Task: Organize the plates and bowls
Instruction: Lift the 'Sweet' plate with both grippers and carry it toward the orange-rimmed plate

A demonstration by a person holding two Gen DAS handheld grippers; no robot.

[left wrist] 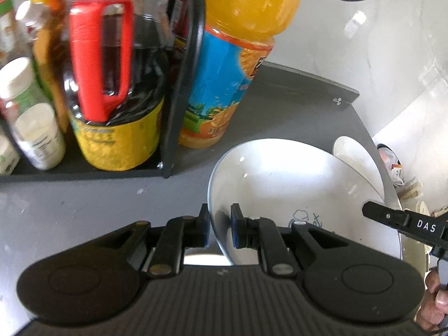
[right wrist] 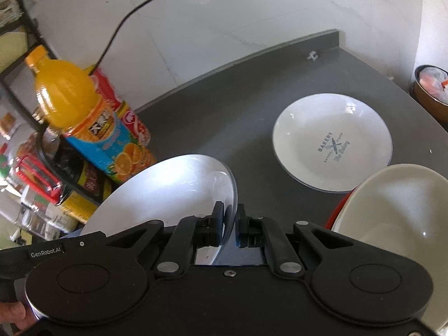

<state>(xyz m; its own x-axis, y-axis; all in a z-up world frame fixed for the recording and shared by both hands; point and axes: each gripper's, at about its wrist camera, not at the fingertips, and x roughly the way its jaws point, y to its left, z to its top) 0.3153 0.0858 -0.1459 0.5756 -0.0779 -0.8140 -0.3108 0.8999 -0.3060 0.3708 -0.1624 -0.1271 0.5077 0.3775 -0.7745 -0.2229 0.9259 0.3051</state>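
left wrist view:
left tongs [left wrist: 219, 225]: clamped on the near rim of the white ceramic plate with a small printed drawing [left wrist: 294, 184], one pad outside, one inside.
plate: tilted, off the dark grey counter [left wrist: 84, 201]; the right tongs' black tip [left wrist: 375, 210] is at its far rim.
clearance: orange juice bottle with blue label [left wrist: 238, 64] and black wire rack of jars [left wrist: 179, 84] sit close behind; keep the rim off them.

right wrist view:
right tongs [right wrist: 231, 224]: closed on the same plate [right wrist: 168, 193], on the thin edge.
targets: white plate printed BAKERY [right wrist: 333, 142] lies flat near the counter's far right corner; cream bowl [right wrist: 392, 212] sits tilted at near right, a red edge under it.
step (judged): two-handed carry, probably to stack on the BAKERY plate.
advice: level the plate first, move both tongs together, lower it centred, release only once it rests.
risk: slip on glazed rim.
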